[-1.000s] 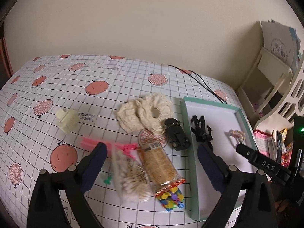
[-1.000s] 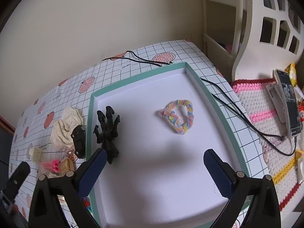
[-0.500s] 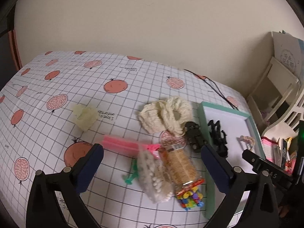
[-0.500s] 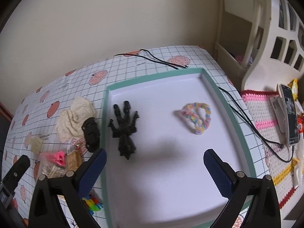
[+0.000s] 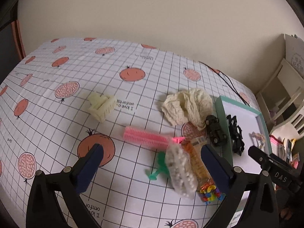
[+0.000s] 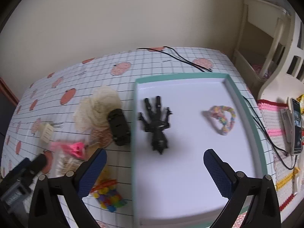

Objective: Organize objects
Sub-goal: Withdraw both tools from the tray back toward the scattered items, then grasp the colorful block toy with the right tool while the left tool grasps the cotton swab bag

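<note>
Left tongs (image 5: 152, 163) released, jaws wide, nothing gripped, above the loose pile on the table (image 5: 57, 114): pink comb (image 5: 146, 135), bead bag (image 5: 180, 172), cream clip (image 5: 101, 105). Right tongs (image 6: 154, 168) released, empty, over the tray (image 6: 180, 180) (teal rim). Tray holds black claw clip (image 6: 155, 122) and pastel scrunchie (image 6: 223, 118), well apart.

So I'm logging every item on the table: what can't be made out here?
- Bead bag, left view: partly behind the finger.
- Pink comb, right view: motion-blurred.
- Green piece, left view: half under the pellet bag.
- Tray, right view: near corners cut off.
</note>
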Demonstrator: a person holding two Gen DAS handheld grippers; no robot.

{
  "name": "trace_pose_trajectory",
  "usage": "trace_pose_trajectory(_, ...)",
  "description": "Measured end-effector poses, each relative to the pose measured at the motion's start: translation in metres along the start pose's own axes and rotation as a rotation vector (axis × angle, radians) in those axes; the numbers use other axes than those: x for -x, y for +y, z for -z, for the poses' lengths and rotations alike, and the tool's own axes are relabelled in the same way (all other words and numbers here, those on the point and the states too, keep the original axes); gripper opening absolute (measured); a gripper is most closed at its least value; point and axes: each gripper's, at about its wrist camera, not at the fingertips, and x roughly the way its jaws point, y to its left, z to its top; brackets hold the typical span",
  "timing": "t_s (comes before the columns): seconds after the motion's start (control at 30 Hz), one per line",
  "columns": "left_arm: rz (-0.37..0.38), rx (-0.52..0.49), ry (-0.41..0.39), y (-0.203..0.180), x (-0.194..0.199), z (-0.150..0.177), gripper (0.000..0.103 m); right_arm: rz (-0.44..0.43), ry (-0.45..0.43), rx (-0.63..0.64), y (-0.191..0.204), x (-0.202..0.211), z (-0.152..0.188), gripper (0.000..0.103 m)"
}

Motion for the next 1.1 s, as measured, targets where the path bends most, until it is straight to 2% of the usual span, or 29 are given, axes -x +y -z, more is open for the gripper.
trace_pose_trajectory(0.1,-0.001,-0.012,0.027,0.002,-0.004,0.002,0.102,-0.024,0.002,0.021,0.01,0.002,0.002,0.103)
trace_pose_trajectory(0.23,0.021,0.029,0.058,0.008,-0.006,0.001,0.102,-0.014,0.009,0.046,0.017,0.0,0.003,0.103)
trace_pose_trajectory(0.33,0.042,0.053,0.092,0.008,-0.01,0.003,0.102,-0.004,0.02,0.05,0.015,-0.002,0.004,0.103)
trace_pose_trajectory(0.43,0.039,0.037,0.119,0.003,-0.016,0.006,0.102,-0.003,0.031,0.049,0.013,-0.003,0.005,0.103)
trace_pose_trajectory(0.73,0.039,0.043,0.153,-0.007,-0.028,0.012,0.102,0.013,0.06,0.064,0.008,-0.004,0.007,0.103)
trace_pose_trajectory(0.87,0.052,0.067,0.162,-0.008,-0.031,0.013,0.092,0.017,0.102,0.085,0.008,-0.007,0.011,0.103)
trace_pose_trajectory(1.03,0.054,0.047,0.173,-0.019,-0.036,0.015,0.083,0.004,0.133,0.095,0.007,-0.01,0.016,0.103)
trace_pose_trajectory(1.1,0.056,0.045,0.181,-0.023,-0.039,0.016,0.075,-0.014,0.144,0.094,0.007,-0.01,0.017,0.103)
